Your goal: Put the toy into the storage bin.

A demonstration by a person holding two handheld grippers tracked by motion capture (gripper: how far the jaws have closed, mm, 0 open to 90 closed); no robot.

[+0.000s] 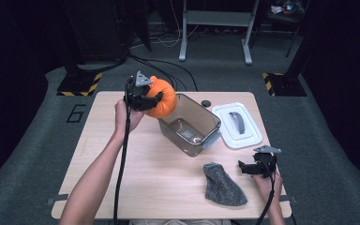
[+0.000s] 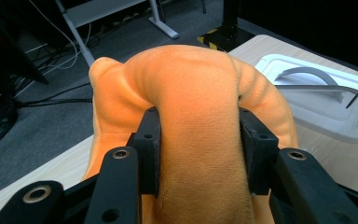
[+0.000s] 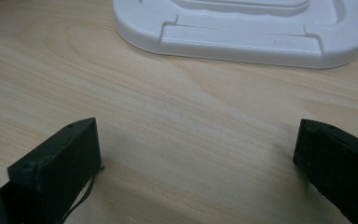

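Pumpkin plush, orange and soft, hangs in the air over the far left part of the wooden surface, just beside the rim of the clear container, held by the left gripper. The left gripper view brings out what the high view cannot: both black fingers press into the plush from either side, and its fabric bulges up between them. The high view alone takes in the grey knitted piece lying near the front edge, with the right gripper just beside it, low over the surface. The right gripper view shows those fingers spread wide with bare wood between them, and the white lid close ahead. Counted: one plush, one container, one lid, one grey piece, two grippers.
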